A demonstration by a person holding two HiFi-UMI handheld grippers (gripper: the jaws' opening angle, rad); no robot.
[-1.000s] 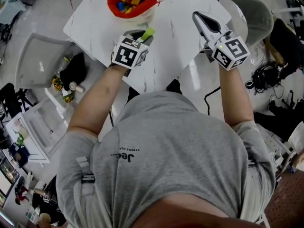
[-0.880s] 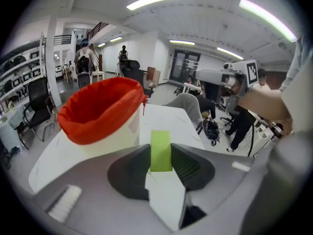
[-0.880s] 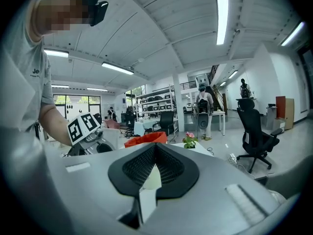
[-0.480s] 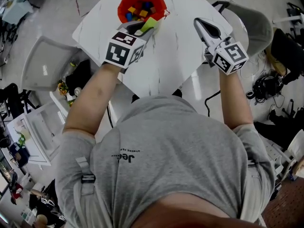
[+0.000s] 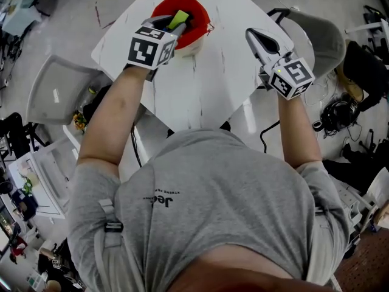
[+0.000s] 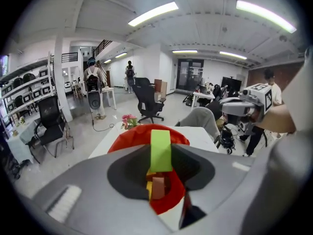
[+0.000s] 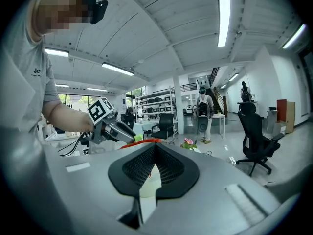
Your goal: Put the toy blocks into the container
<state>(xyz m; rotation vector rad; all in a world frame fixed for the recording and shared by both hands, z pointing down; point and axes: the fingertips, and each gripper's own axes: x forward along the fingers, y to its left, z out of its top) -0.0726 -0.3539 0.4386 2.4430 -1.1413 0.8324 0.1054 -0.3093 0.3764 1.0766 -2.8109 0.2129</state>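
though hidden from the head view, blocks [image 6: 157,187] are shown in the red container [image 6: 131,136] under the green block [image 6: 160,150] clamped by the outstretched left gripper [image 5: 177,20]; the right gripper [image 7: 154,152] is held closed, level.

The container [image 5: 202,22] is set on the table [image 5: 206,84] at the upper centre of the head view, with the left gripper [image 5: 181,18] held over its opening and a block [image 5: 177,20] gripped between the jaws — more blocks [image 6: 157,187] are seen inside, beneath it. The right gripper [image 5: 260,39] is placed right of the container, well apart, above the table's right edge — one chair [image 5: 55,90] is found left of the table, another chair [image 5: 319,32] at the upper right.
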